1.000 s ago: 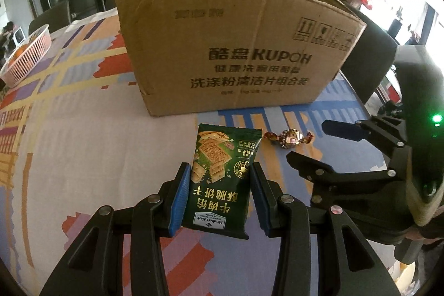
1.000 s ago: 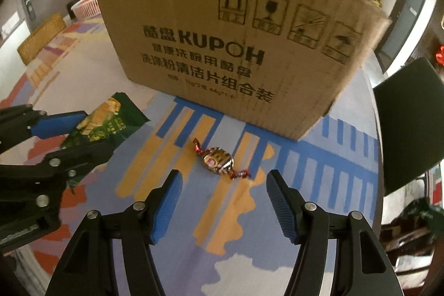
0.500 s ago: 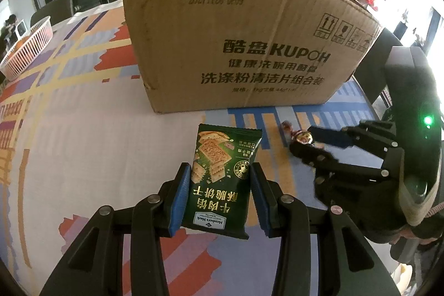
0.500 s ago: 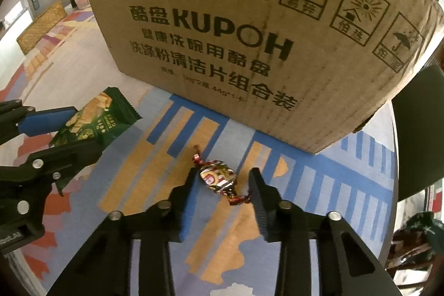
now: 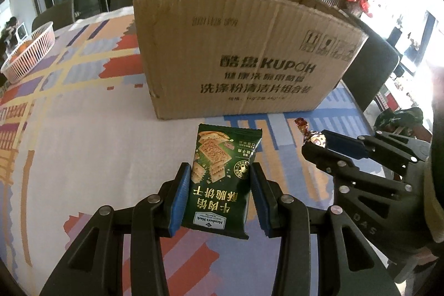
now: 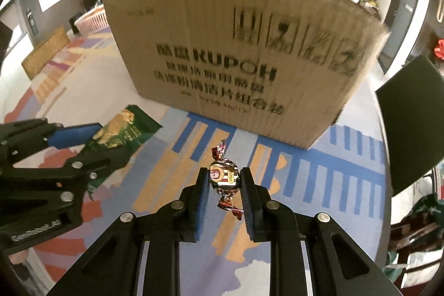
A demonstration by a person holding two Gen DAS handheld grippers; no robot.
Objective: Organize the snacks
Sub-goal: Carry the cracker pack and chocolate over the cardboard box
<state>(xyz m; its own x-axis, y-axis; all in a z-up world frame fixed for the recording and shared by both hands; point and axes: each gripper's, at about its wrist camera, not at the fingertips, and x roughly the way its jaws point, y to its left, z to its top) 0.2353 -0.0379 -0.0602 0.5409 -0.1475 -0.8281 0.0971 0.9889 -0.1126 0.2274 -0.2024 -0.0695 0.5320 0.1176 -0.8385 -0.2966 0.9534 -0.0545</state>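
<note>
Left wrist cam: left gripper (image 5: 220, 185) clamped on the green cracker packet (image 5: 222, 176), held just in front of the cardboard box (image 5: 244, 52). Right gripper (image 6: 224, 194) pinching a wrapped candy (image 6: 224, 177) w/ both pads, also near the box front, above the tablecloth (image 5: 83, 129).

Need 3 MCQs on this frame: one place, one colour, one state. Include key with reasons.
1. Where does the cardboard box stand?
A. on the table beyond both grippers
B. on a chair
C. on the floor

2. Main colour of the cracker packet?
A. red
B. dark green
C. white

3. State of the right gripper?
A. open, empty
B. shut on the wrapped candy
C. shut on the packet

Key: A, the box sits on the patterned tablecloth ahead; B, the wrapper is dark green; B, the jaws press the candy's sides.
</note>
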